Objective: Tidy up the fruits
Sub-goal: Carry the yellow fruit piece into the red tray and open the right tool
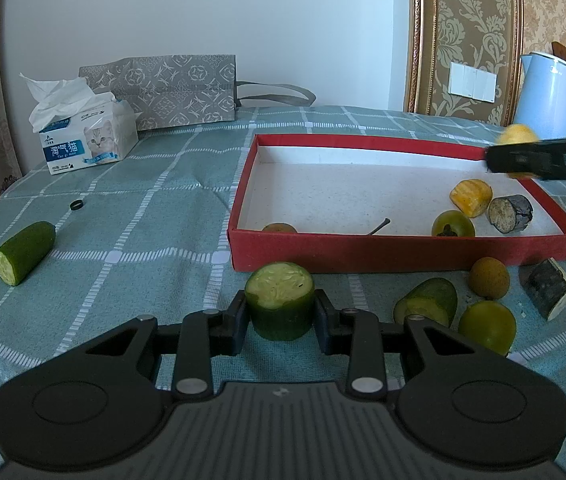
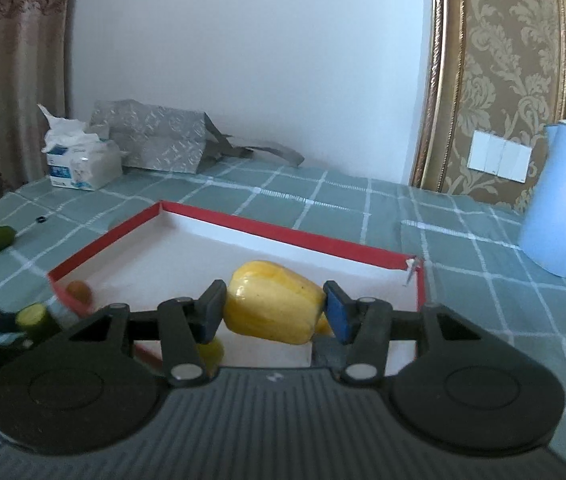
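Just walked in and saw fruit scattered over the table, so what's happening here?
A person is sorting cut produce into a red box with two handheld grippers. The left gripper is shut on a cucumber piece just in front of the box. The right gripper holds a yellow piece above the box. A few pieces already lie inside; another cucumber chunk and several fruits remain on the checked tablecloth.

Checked tablecloth (image 1: 155, 216) carries red tray (image 1: 399, 250), tissue pack (image 1: 91, 142), kettle (image 1: 551, 96), cucumber end (image 1: 23, 253).
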Action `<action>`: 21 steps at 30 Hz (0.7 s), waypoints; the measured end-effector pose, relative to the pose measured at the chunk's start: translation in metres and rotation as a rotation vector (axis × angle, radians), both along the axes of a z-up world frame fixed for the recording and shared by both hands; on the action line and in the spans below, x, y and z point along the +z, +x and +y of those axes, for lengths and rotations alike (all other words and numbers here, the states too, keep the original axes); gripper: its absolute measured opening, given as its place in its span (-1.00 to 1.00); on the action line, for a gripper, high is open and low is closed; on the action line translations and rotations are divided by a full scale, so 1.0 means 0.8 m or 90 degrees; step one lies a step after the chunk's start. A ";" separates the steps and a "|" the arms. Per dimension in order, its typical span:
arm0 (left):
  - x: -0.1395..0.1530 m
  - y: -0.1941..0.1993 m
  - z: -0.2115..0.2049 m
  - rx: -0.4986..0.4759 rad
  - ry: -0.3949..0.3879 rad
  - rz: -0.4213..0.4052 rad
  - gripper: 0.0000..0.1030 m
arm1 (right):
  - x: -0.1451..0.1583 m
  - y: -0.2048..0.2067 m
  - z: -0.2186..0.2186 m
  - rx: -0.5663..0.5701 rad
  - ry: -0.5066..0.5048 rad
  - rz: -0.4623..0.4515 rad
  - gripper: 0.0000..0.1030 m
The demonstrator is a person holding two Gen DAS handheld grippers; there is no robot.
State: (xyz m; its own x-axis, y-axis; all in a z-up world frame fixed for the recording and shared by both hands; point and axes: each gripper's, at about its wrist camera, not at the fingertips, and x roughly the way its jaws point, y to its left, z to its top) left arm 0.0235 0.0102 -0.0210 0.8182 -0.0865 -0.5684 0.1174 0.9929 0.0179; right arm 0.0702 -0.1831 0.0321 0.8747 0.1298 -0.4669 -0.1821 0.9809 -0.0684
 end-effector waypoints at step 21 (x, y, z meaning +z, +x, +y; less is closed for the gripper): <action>-0.001 0.000 0.000 0.000 -0.002 0.000 -0.36 | -0.048 0.098 0.054 -0.023 -0.068 0.128 -0.03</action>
State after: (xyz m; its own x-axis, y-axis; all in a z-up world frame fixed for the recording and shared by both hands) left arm 0.0233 0.0102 -0.0216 0.8184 -0.0880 -0.5679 0.1174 0.9930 0.0152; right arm 0.1487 -0.1402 -0.0060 0.7661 0.0396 -0.6415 -0.1667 0.9762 -0.1389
